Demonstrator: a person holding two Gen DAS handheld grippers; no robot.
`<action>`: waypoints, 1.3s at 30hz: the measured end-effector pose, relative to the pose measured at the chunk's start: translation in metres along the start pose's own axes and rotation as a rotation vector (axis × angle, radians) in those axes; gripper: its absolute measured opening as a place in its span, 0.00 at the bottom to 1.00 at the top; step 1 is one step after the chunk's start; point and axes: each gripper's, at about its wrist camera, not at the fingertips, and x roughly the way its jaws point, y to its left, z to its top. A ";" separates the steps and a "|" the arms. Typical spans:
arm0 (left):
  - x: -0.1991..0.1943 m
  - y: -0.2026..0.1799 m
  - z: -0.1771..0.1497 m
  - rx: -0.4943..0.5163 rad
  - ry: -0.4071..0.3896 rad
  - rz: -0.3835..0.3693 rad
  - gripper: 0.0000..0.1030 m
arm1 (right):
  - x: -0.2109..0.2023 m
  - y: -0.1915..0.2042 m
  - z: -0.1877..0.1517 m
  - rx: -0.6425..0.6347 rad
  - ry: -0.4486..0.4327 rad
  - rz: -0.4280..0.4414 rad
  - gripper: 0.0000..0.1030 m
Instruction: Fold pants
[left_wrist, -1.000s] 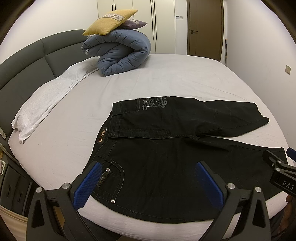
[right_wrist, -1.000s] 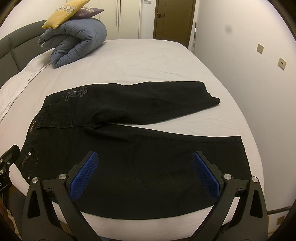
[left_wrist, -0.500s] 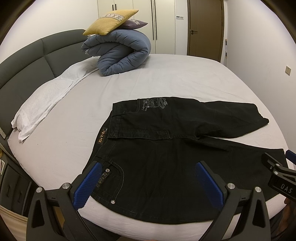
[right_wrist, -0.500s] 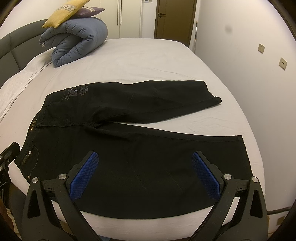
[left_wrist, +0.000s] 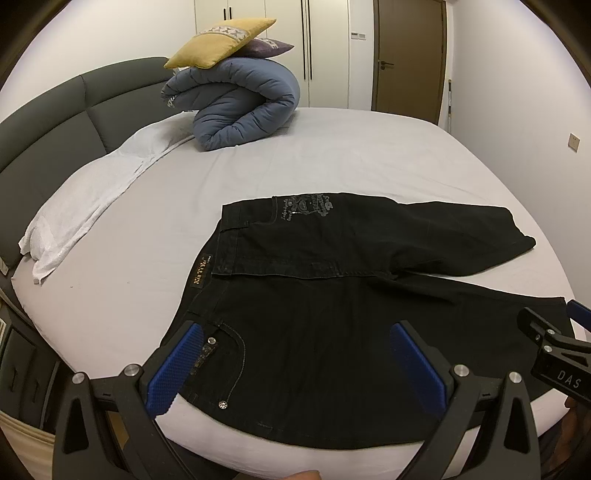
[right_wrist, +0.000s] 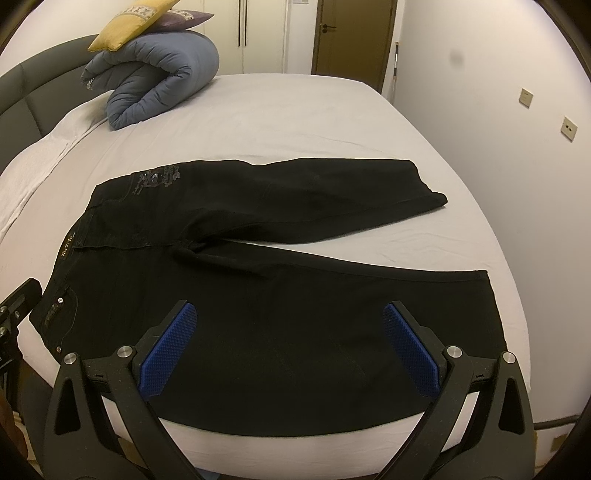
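Black pants (left_wrist: 332, 295) lie flat on the bed, waistband to the left, both legs stretched to the right, the far leg angled away. They also show in the right wrist view (right_wrist: 277, 295). My left gripper (left_wrist: 295, 365) is open and empty, held above the near waist and pocket area. My right gripper (right_wrist: 290, 349) is open and empty, held above the near leg. The right gripper's body shows at the right edge of the left wrist view (left_wrist: 554, 347).
The bed (left_wrist: 332, 155) has a pale sheet and a dark padded headboard (left_wrist: 55, 107) at the left. A rolled blue duvet (left_wrist: 240, 103) with a yellow cushion (left_wrist: 221, 40) on it lies at the far side. A white pillow (left_wrist: 92, 195) lies left. A wall is at the right.
Both grippers have stayed nearly still, with only a slight drift. The pants have not moved.
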 end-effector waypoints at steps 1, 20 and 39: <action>0.001 0.001 0.001 0.000 0.000 -0.002 1.00 | 0.001 0.000 0.001 -0.001 0.001 0.002 1.00; 0.114 0.027 0.079 0.122 0.120 -0.223 1.00 | 0.075 0.024 0.068 -0.183 0.032 0.211 1.00; 0.371 0.054 0.215 0.487 0.339 -0.095 0.96 | 0.230 0.041 0.206 -0.617 0.042 0.562 0.65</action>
